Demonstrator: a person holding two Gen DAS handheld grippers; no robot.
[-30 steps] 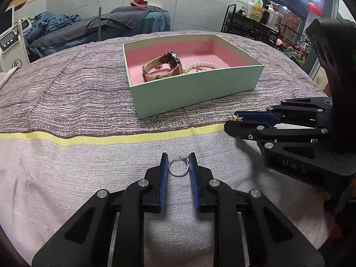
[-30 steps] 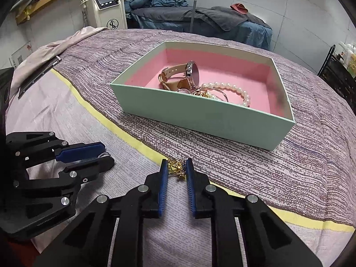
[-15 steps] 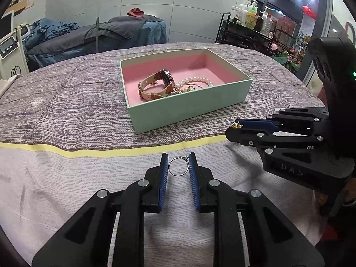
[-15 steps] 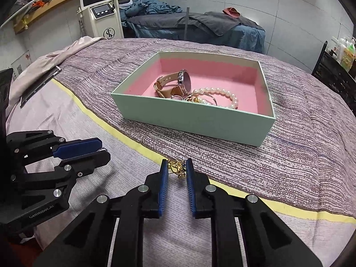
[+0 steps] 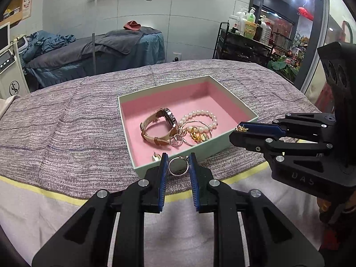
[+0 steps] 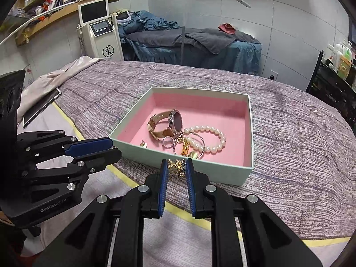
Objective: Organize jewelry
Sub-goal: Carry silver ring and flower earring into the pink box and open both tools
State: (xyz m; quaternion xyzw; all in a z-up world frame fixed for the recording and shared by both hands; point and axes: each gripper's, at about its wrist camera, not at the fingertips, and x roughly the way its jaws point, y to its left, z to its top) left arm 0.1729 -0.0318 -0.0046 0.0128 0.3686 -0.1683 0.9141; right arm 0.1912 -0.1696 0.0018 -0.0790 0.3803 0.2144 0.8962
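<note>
A mint-green box (image 5: 224, 142) with a pink lining sits on the striped bedcover; it also shows in the right wrist view (image 6: 222, 169). Inside lie a tan-strap watch (image 5: 160, 126), a pearl bracelet (image 5: 200, 115), gold hoops and charms (image 5: 195, 133) and a small earring (image 5: 155, 156). My left gripper (image 5: 178, 166) is shut on a silver ring (image 5: 178, 168), held in the air just before the box's near wall. My right gripper (image 6: 176, 166) is shut on a gold brooch (image 6: 176, 166), also held at the box's near edge. It shows from the side in the left wrist view (image 5: 242, 131).
A yellow stripe (image 5: 44, 192) crosses the bedcover before the box. A tablet (image 6: 42, 109) lies at the bed's left edge. A massage bed (image 6: 189, 42), a white machine (image 6: 102, 33) and a bottle rack (image 5: 249, 37) stand beyond.
Both grippers have risen and moved forward towards the box with their pieces held. The box's inside now shows from higher up and closer.
</note>
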